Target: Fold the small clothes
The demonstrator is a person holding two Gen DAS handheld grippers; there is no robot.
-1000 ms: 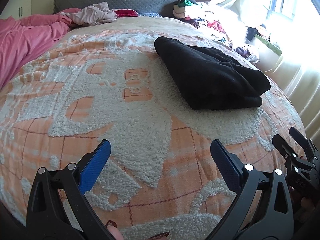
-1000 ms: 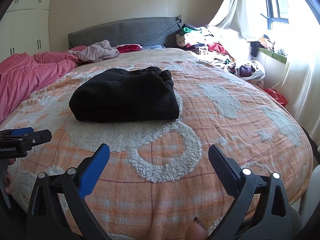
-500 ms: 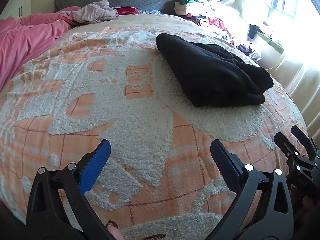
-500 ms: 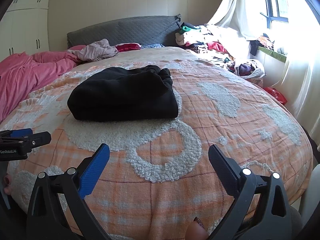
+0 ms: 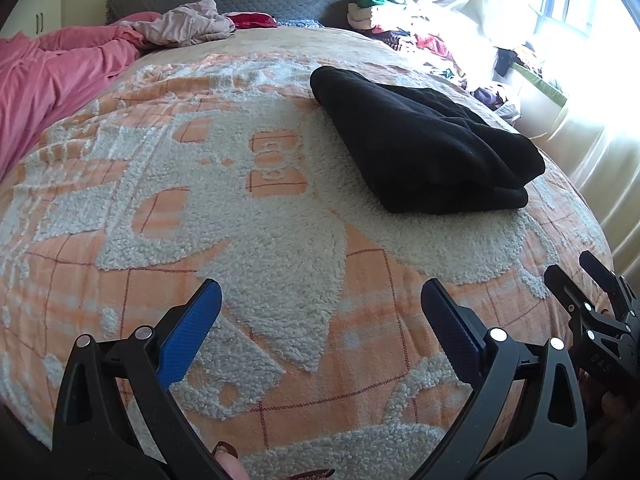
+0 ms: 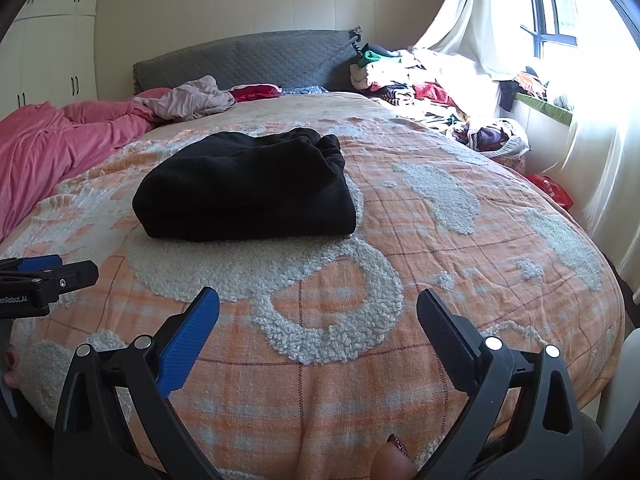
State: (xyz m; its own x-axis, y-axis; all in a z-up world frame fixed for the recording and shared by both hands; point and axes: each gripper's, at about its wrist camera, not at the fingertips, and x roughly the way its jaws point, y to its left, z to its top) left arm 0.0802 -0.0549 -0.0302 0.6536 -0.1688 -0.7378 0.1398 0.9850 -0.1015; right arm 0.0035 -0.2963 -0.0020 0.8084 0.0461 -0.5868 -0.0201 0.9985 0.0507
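Far left, a pink duvet (image 6: 60,140) lay rumpled along the bed's edge, and white wardrobe doors (image 6: 52,60) stood behind it. Next to the duvet, a pale mauve garment (image 6: 192,98) sat crumpled near the grey quilted headboard (image 6: 248,58), with something red (image 6: 256,91) just beside it. Moving in, the left gripper (image 5: 318,314) hovered low over the orange-and-white fleece blanket (image 5: 240,220), its blue-padded fingers (image 5: 190,330) spread wide with nothing between them. In the right wrist view that same tool showed only as a black tip at the left edge, with a painted fingernail (image 6: 9,358) below it. And there was the black garment (image 6: 248,188), folded into a thick, neat block, resting on the blanket in the middle of the bed, well clear of both tools; from the left wrist view it sat up and to the right (image 5: 428,144). The right gripper (image 6: 318,312) was held above the near end of the bed, fingers (image 6: 188,340) also wide apart and empty, pointed toward the folded bundle. On to the right: a heap of mixed clothes (image 6: 404,76) piled beside the bed near the headboard, a red bag (image 6: 550,190) on the floor, and pale curtains (image 6: 472,12) glowing at the bright window (image 6: 560,8).
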